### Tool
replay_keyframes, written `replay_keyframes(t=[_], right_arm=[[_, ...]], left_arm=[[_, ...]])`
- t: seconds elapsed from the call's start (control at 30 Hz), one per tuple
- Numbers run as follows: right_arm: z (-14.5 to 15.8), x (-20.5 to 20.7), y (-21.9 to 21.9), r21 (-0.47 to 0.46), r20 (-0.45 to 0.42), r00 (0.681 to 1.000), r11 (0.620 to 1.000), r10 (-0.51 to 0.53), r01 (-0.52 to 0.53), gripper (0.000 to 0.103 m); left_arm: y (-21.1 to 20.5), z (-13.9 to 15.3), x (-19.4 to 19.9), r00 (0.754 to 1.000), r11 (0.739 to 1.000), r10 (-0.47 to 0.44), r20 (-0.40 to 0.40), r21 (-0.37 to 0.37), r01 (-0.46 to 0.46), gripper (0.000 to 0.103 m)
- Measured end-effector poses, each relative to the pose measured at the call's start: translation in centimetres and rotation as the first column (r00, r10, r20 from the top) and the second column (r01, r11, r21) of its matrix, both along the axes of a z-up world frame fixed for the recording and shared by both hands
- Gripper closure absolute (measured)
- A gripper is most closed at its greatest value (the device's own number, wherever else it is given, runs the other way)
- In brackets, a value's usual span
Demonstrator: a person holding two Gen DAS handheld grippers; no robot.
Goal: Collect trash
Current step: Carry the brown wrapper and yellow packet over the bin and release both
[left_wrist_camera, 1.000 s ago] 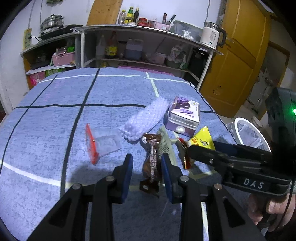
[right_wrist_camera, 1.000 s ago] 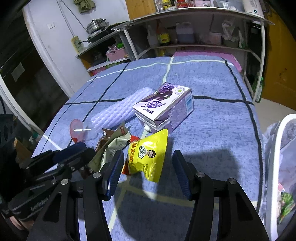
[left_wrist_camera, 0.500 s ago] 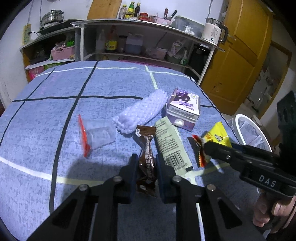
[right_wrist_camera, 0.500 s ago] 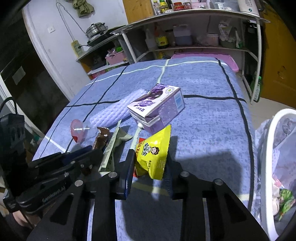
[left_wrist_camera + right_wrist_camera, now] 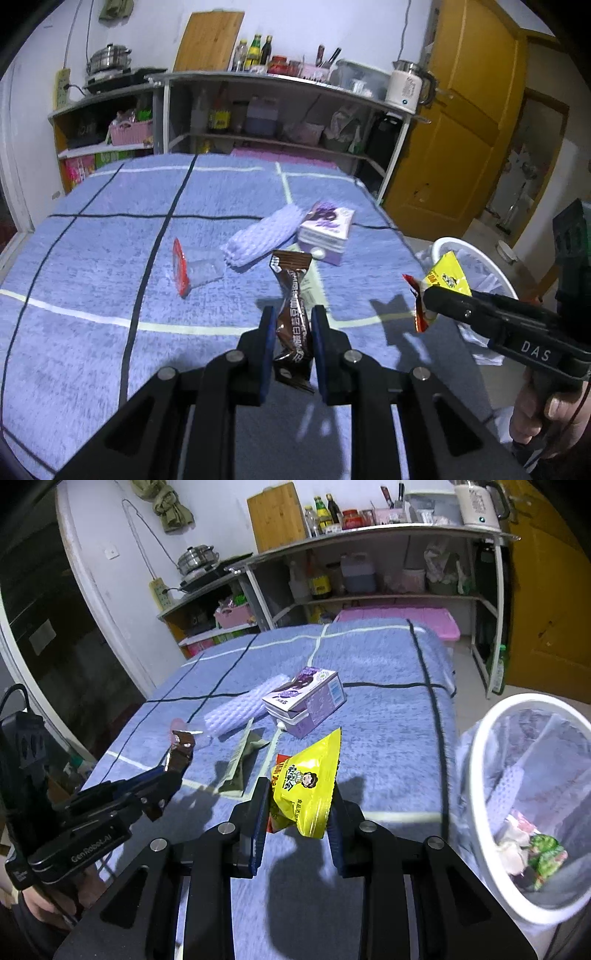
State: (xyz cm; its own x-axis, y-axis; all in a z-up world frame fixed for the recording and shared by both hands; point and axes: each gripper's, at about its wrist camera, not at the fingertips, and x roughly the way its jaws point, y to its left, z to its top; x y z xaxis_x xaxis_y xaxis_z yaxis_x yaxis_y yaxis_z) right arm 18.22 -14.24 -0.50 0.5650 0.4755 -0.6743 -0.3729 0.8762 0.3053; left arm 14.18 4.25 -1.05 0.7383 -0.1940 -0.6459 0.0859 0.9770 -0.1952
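Note:
My left gripper [image 5: 293,325] is shut on a brown candy-bar wrapper [image 5: 291,306] and holds it above the blue table. My right gripper [image 5: 299,797] is shut on a yellow snack bag [image 5: 306,775], also lifted off the table. The yellow bag also shows in the left wrist view [image 5: 441,278], and the brown wrapper in the right wrist view [image 5: 181,751]. The white bin [image 5: 476,746] with a clear liner stands beside the table on the right, with some trash inside.
On the blue table cloth [image 5: 110,240] lie a purple carton [image 5: 327,229], a lavender foam net [image 5: 264,238], a clear bag with a red strip [image 5: 188,267] and a green wrapper [image 5: 242,755]. Shelves [image 5: 277,122] stand behind the table.
Both grippers closed on their items and lifted them off the table. The right gripper moved with the yellow bag toward the bin.

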Motion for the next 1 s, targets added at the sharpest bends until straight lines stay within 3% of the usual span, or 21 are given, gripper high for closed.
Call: replay_keyframes(t=[0.5, 1.0], right_arm=[[3.9, -6.5, -3.9, 0.000, 0.100, 0.994, 0.999, -0.039, 0.039, 0.074], [3.9, -8.0, -7.5, 0.008, 0.108, 0.989, 0.995, -0.100, 0.099, 0.074]], left_arm=[[-4.3, 3.6, -5.1, 0.993, 0.996, -0.088, 0.076, -0.003, 0.088, 0.083], [-7.9, 4.1, -4.8, 0.985, 0.988, -0.157, 0.072, 0.004, 0.157, 0.083]])
